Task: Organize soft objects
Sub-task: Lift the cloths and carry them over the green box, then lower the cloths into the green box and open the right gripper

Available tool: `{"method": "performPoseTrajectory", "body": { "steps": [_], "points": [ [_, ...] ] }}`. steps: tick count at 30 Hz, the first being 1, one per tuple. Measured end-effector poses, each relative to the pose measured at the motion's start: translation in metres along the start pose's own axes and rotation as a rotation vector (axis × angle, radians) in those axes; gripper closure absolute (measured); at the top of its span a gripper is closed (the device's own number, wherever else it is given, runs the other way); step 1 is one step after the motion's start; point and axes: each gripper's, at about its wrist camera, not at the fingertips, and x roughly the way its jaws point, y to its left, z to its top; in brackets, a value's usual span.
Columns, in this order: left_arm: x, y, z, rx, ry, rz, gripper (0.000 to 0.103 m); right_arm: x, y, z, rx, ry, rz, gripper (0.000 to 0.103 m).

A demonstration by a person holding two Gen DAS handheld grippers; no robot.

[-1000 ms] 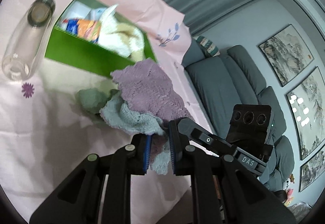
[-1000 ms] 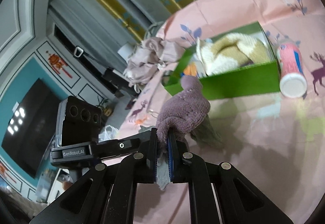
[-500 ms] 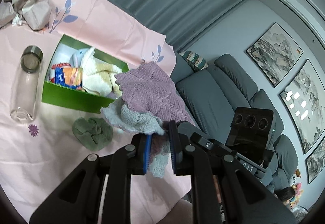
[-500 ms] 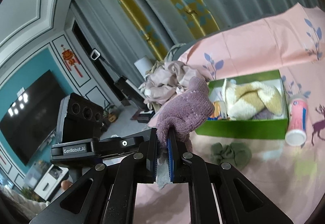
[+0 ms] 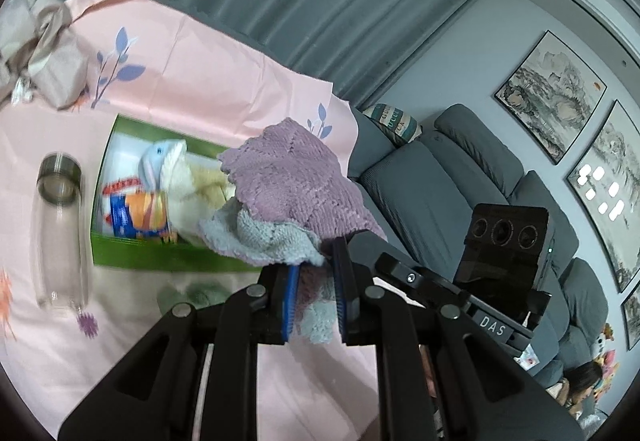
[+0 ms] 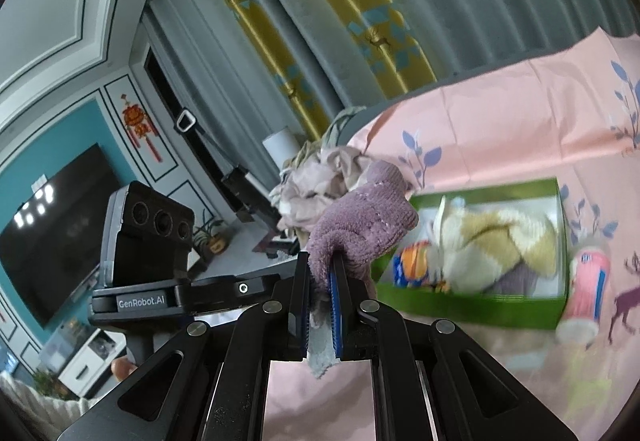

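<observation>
Two grippers, left and right, fingers clamped on one cloth, lifted; next move: likely folding, then into box.

Purple cloth covers the far right corner of the green box and part of the cream plush inside. Box contents motion-blurred; print on the orange-blue packet unreadable. Green scrunchie half hidden behind the left gripper. Pink-labelled bottle smeared, label illegible. Crumpled beige fabric cut off at the left edge.
</observation>
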Motion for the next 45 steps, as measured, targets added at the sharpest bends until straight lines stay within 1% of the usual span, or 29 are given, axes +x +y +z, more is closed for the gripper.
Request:
{"method": "performPoseTrajectory", "body": {
  "steps": [6,16,27,35,37,39,41,42,43,44,45],
  "points": [
    [0.022,0.011,0.026,0.031,0.010,0.024,0.091,0.015,-0.021,0.022,0.005,-0.023,-0.005,0.093],
    [0.049,0.032,0.046,0.045,0.029,0.055,0.091,0.038,-0.052,0.036,0.024,-0.020,-0.010,0.093],
    [0.069,0.048,0.058,0.050,0.051,0.076,0.091,0.056,-0.073,0.041,0.046,-0.017,-0.033,0.093],
    [0.085,0.059,0.060,0.045,0.074,0.098,0.091,0.067,-0.088,0.039,0.073,-0.007,-0.057,0.093],
    [0.090,0.062,0.060,0.044,0.085,0.109,0.090,0.070,-0.094,0.037,0.084,-0.001,-0.068,0.093],
    [0.097,0.066,0.059,0.047,0.094,0.143,0.090,0.075,-0.099,0.036,0.093,0.010,-0.094,0.093],
    [0.104,0.071,0.058,0.045,0.109,0.178,0.083,0.079,-0.106,0.033,0.104,0.021,-0.132,0.093],
    [0.107,0.075,0.056,0.047,0.112,0.213,0.070,0.081,-0.110,0.031,0.111,0.027,-0.154,0.093],
    [0.109,0.077,0.055,0.050,0.115,0.251,0.061,0.083,-0.113,0.029,0.118,0.034,-0.172,0.093],
    [0.110,0.079,0.053,0.052,0.117,0.276,0.037,0.083,-0.116,0.028,0.123,0.038,-0.189,0.093],
    [0.110,0.082,0.052,0.051,0.112,0.299,0.024,0.083,-0.118,0.026,0.124,0.041,-0.215,0.090]
  ]
}}
